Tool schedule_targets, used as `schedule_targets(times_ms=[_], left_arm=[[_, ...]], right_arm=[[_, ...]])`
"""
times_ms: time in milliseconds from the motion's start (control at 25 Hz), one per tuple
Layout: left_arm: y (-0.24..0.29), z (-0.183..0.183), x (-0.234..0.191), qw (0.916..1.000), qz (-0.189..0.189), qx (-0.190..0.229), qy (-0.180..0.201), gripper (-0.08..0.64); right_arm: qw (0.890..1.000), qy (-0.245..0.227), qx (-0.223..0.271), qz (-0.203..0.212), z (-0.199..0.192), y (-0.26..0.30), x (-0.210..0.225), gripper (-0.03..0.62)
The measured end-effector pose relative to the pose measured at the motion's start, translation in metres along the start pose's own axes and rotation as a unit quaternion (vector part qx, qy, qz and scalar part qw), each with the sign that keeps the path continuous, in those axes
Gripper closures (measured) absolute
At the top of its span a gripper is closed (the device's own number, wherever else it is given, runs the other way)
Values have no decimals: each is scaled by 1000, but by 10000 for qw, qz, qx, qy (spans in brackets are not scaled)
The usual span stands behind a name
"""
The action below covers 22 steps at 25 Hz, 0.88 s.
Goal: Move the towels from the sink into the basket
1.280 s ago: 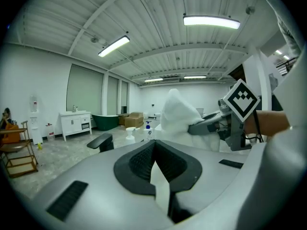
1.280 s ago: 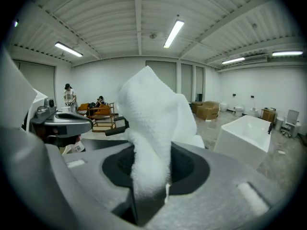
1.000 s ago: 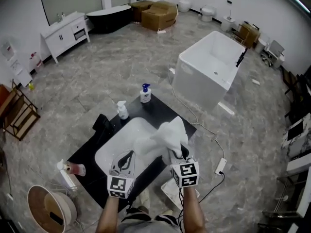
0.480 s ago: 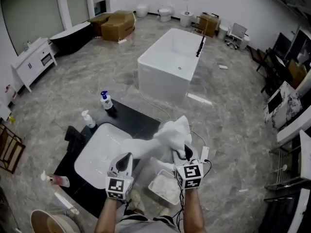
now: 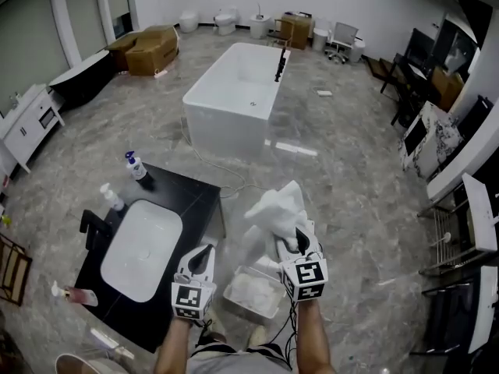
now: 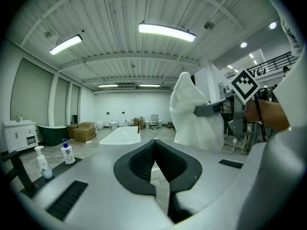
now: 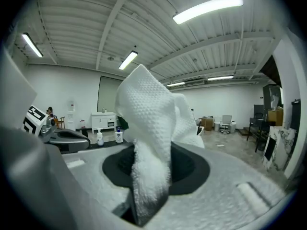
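My right gripper is shut on a white towel, which bunches up above the jaws and hangs to the right of the black counter, above the white basket on the floor. In the right gripper view the towel is pinched between the pads and fills the middle. A white towel lies in the basket. My left gripper is shut with nothing in it, between sink and basket. The white sink shows no towel. The left gripper view shows the held towel and the left gripper.
Two pump bottles and a black tap stand by the sink; a pink bottle lies at the counter's near left. A white bathtub stands beyond. A cable runs on the floor by the basket.
The right gripper has carried the towel from over the sink rightward to above the basket. The view has swung right with it; the left gripper stays shut.
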State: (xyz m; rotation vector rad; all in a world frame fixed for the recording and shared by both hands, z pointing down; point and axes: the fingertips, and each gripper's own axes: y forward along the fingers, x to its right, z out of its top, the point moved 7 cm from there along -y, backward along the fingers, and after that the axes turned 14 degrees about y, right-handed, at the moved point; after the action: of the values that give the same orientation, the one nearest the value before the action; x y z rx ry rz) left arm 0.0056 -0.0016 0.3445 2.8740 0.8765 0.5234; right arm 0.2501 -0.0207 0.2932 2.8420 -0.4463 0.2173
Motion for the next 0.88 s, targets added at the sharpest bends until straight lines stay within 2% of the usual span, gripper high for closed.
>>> schedule_targets(times_ms=[400, 640, 880], left_arm=[[46, 8, 67, 9970, -763, 44, 103, 545], [69, -12, 110, 9911, -1317, -28, 197, 545], [82, -44, 143, 9858, -1651, -167, 242, 545]], right_arm=[[9952, 289, -98, -928, -37, -65, 78, 454], [9890, 582, -148, -1352, -75, -98, 106, 454], [9850, 803, -402, -1473, -136, -106, 108, 454]])
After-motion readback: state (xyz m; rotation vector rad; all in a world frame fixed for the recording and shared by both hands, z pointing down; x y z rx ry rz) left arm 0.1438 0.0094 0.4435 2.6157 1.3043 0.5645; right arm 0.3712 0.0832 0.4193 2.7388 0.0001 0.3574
